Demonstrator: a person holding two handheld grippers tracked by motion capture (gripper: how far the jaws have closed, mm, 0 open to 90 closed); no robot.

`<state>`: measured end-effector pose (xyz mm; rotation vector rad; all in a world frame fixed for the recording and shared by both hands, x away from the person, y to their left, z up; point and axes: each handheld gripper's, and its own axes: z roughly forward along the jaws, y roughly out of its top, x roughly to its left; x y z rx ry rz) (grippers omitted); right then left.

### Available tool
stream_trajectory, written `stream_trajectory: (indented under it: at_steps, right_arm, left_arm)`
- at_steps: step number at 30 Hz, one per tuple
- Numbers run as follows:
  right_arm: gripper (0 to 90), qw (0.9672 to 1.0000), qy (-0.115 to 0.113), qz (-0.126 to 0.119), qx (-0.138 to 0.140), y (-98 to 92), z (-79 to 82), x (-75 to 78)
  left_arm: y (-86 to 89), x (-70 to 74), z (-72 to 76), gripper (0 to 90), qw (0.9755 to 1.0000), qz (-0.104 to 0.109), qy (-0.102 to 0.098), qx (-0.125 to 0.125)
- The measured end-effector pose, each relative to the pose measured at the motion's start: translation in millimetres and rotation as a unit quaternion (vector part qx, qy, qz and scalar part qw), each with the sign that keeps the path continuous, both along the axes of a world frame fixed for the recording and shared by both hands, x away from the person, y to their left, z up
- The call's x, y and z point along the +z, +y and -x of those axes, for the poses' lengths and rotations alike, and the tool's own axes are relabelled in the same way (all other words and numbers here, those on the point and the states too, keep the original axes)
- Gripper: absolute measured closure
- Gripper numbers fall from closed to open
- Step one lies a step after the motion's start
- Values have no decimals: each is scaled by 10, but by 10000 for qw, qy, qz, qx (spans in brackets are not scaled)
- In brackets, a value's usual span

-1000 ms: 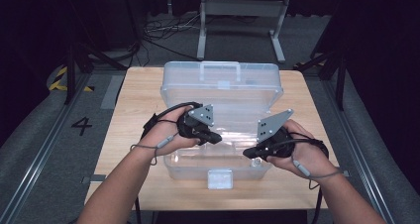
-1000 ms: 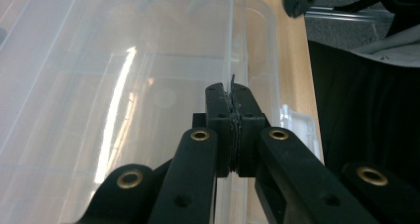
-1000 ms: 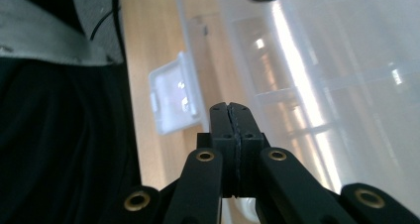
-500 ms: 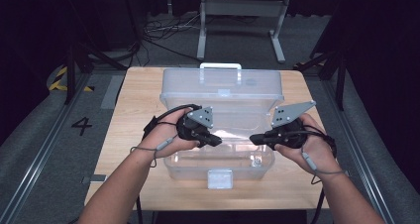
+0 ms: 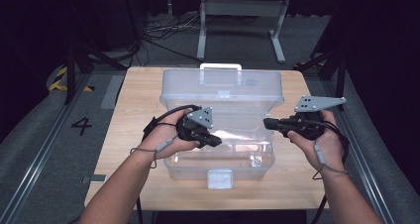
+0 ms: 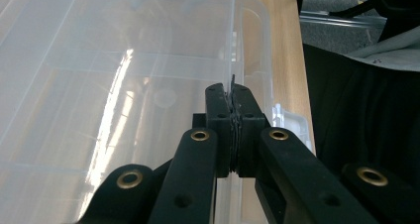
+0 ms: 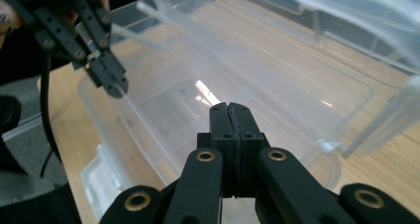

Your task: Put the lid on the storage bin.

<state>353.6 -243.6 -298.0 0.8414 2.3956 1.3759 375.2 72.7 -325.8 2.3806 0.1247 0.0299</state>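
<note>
The clear plastic box (image 5: 220, 149) stands in the middle of the wooden worktop (image 5: 133, 110), its lid (image 5: 223, 92) swung up and leaning back on the far side, white handle (image 5: 220, 66) at the top edge and a latch (image 5: 220, 178) on the near wall. The left tool (image 5: 214, 140) sits over the box's left half, jaws pressed together on a thin clear edge (image 6: 232, 87) that rises between them in the left gripper view; whether that is a divider or part of the wall I cannot tell. The right tool (image 5: 267, 123) hovers just beside the box's right end, above the rim, jaws fully closed on nothing. The step in hand seems to be steadying or shifting the open box. To do it well, the left tool should keep its pinch square on the thin plastic, without twisting, since such an edge may flex or slip, while the right tool would need to open before it can take the right rim.
</note>
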Motion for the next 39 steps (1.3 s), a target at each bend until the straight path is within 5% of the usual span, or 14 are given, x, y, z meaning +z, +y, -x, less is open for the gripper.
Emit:
stream_trajectory:
  at_steps: [16,32,39]
  right_arm:
    - [900,9971,-140,-566,-482,-152,-64,-14]
    - [900,9957,-225,-541,-711,-172,-159,-80]
    - [900,9954,-234,-617,-690,-175,-157,-99]
  left_arm:
    - [-6,-2,9,885,10000,-23,11,7]
    - [8,-51,84,876,9999,8,35,168]
    - [85,44,149,802,9989,395,45,264]
